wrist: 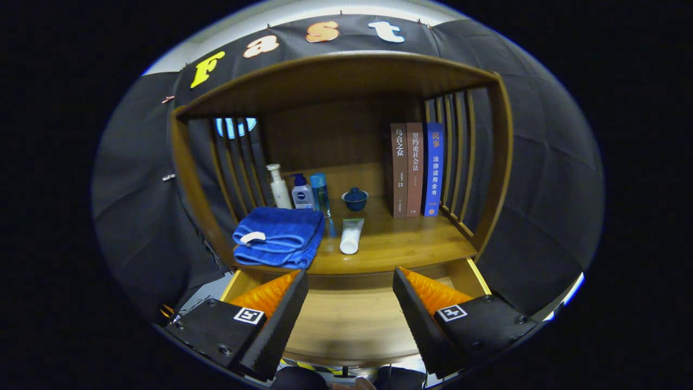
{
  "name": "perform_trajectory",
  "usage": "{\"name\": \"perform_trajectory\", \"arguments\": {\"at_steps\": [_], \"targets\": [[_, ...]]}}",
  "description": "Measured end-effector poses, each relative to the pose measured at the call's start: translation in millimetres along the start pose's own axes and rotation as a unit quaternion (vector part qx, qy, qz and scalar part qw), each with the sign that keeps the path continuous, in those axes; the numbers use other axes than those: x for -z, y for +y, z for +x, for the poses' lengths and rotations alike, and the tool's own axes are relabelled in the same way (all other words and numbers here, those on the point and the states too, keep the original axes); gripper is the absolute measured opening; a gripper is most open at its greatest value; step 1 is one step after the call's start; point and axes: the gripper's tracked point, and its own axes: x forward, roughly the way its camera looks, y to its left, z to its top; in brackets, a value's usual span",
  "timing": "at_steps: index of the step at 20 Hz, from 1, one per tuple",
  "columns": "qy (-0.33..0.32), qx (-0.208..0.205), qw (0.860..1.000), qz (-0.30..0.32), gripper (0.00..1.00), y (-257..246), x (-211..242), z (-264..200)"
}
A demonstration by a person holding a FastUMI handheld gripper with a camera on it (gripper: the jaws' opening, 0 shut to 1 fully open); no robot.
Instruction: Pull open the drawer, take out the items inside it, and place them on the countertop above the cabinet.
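I hold the hand-held gripper (351, 303) with fingers apart, empty, over the open drawer (352, 319), which looks bare; towel (279, 236) and tube (351, 236) sit at twelve o'clock on the desk (400, 244). Seemingly finished; next, withdraw.

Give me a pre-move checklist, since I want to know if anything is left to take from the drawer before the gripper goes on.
1. Wooden drawer pulled open: ok.
2. Drawer floor between the jaws bare: ok; corners behind the fingers: cannot tell.
3. Gripper open and holding nothing: ok.
4. Folded blue towel lying on the wooden countertop: ok.
5. White tube lying on the countertop beside the towel: ok.
6. Bottles, small blue lidded cup and three upright books standing at the back: ok.
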Motion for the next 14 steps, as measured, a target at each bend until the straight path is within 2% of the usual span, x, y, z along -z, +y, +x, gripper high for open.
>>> {"name": "perform_trajectory", "arguments": {"at_steps": [4, 8, 10, 14], "targets": [[-0.025, -0.007, 1.000, -0.001, 1.00, 8, 56, -44], [-0.022, 0.006, 0.999, -0.023, 1.00, 5, 125, -60], [-0.012, 0.022, 0.999, -0.020, 1.00, -2, 152, -58], [0.026, 0.022, 0.999, 0.009, 1.00, -1, 193, -37]]}}
